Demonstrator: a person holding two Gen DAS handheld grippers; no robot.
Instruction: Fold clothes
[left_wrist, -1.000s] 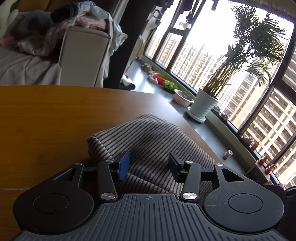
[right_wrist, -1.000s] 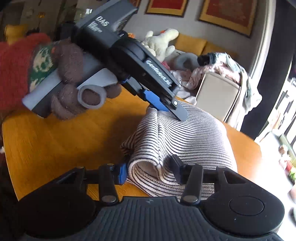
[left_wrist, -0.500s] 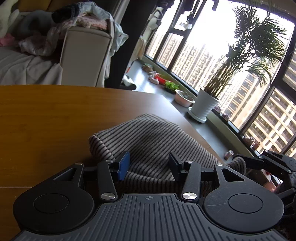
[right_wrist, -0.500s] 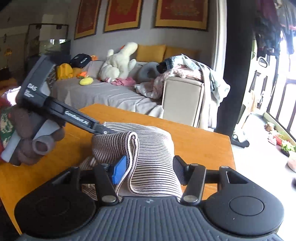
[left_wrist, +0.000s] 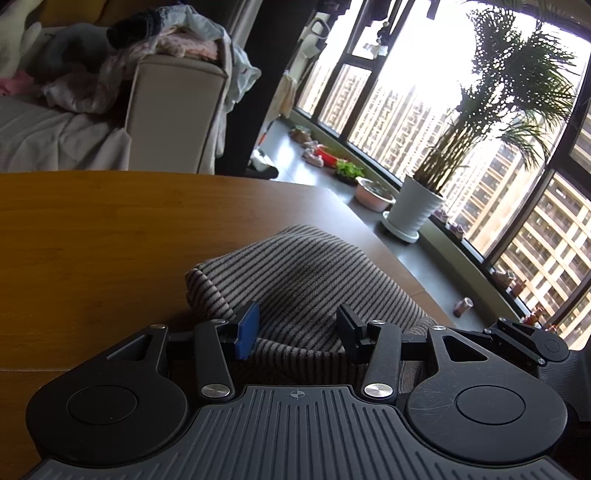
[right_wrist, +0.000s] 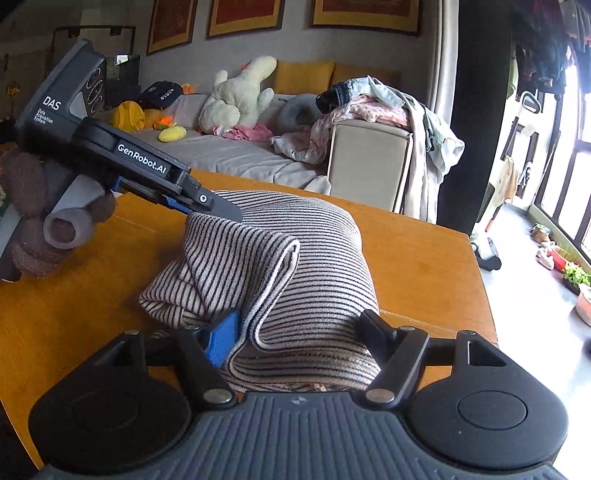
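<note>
A striped knit garment lies folded in a thick bundle on the wooden table. It also shows in the left wrist view. My left gripper is open, its jaws wide apart over the garment's near edge. In the right wrist view the left gripper rests on the bundle's upper left edge. My right gripper is open, with a raised fold of the garment standing between its fingers. The right gripper's tip shows at the right edge of the left wrist view.
A grey sofa with a plush toy and piled clothes stands beyond the table. Tall windows, a potted palm and bowls on the floor lie to the right. The table's edge curves close to the garment.
My right gripper has swung around to the garment's right side and shows in the left wrist view. The left gripper lowered onto the bundle's edge. The raised fold stands taller.
</note>
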